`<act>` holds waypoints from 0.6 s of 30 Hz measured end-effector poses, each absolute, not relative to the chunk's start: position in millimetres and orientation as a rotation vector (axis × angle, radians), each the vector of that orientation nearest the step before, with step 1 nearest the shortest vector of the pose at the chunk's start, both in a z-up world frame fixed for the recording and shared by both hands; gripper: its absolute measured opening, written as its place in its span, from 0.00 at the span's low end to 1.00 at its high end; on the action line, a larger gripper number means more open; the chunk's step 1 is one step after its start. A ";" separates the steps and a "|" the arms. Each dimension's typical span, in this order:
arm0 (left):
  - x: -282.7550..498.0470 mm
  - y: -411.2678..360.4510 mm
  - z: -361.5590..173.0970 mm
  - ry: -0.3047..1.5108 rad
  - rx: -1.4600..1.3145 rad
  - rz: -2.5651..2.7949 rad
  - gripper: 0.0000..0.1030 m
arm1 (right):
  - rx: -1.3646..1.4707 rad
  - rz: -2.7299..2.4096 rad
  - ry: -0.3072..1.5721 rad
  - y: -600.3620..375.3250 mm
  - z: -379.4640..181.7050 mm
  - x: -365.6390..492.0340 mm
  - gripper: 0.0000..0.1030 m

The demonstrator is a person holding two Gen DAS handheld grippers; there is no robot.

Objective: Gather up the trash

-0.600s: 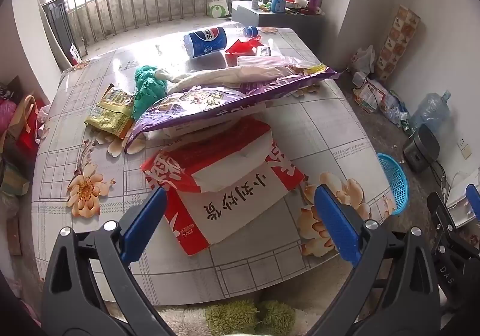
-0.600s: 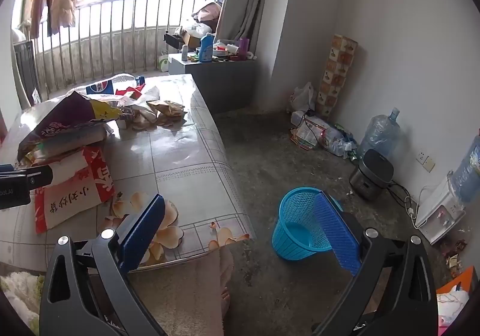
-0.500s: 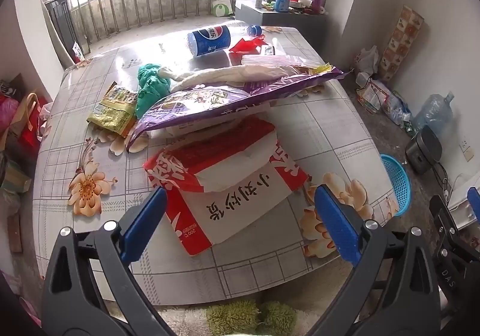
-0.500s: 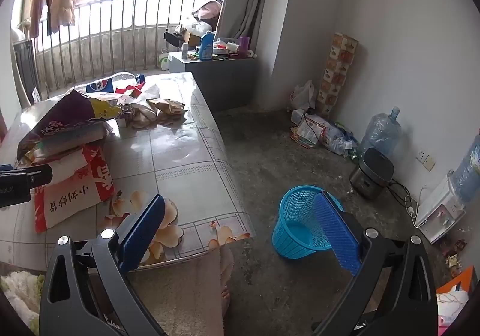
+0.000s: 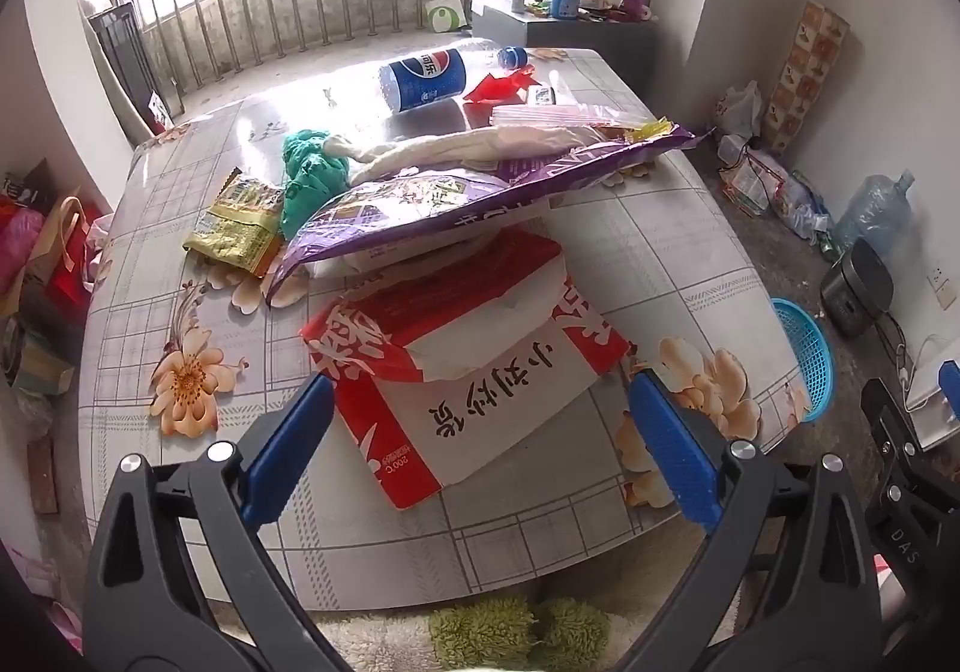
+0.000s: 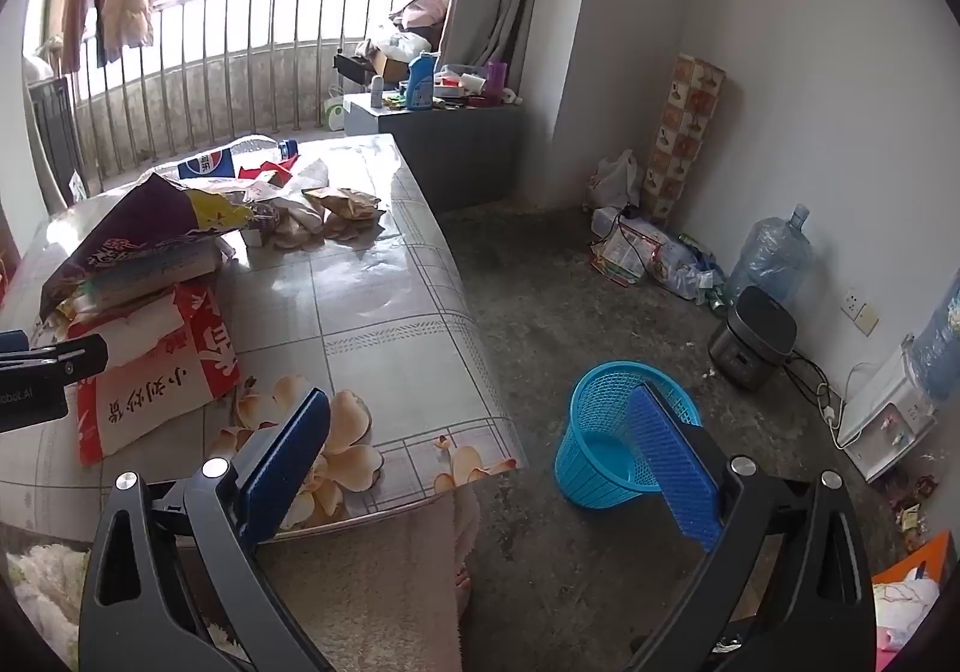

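Trash lies on the table [image 5: 672, 258]: a red and white paper bag [image 5: 474, 372], a purple snack bag [image 5: 456, 198], a yellow-green wrapper [image 5: 240, 222], a teal crumpled bag [image 5: 312, 174] and a Pepsi bottle [image 5: 426, 78]. My left gripper [image 5: 480, 444] is open and empty, just above the near end of the red bag. My right gripper [image 6: 480, 456] is open and empty, off the table's right corner, above the floor. A blue mesh basket [image 6: 606, 432] stands on the floor behind its right finger, also showing in the left wrist view [image 5: 804, 354]. The red bag [image 6: 156, 372] shows at the left.
A grey cabinet [image 6: 444, 138] with bottles stands beyond the table. A rice cooker [image 6: 756, 336], a water jug [image 6: 774, 252] and floor clutter [image 6: 648, 252] line the right wall. Bags [image 5: 42, 252] sit left of the table. A beige cloth [image 6: 372, 576] lies under my right gripper.
My left gripper has come slightly closer to the red bag. The right gripper has barely moved. Both stay open.
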State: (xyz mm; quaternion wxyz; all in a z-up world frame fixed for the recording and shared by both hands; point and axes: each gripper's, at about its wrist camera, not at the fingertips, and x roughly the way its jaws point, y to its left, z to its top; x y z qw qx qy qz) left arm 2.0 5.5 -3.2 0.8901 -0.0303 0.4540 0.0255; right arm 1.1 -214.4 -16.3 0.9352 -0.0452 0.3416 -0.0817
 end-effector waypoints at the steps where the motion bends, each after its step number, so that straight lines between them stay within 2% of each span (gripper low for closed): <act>1: 1.8 5.1 -3.1 0.941 -0.062 0.051 0.92 | -0.092 -0.170 0.698 -214.4 -16.6 0.5 0.94; 18: -0.1 3.2 -3.3 0.946 -0.060 0.045 0.92 | -0.083 -0.190 0.697 -222.7 -12.7 -1.6 0.94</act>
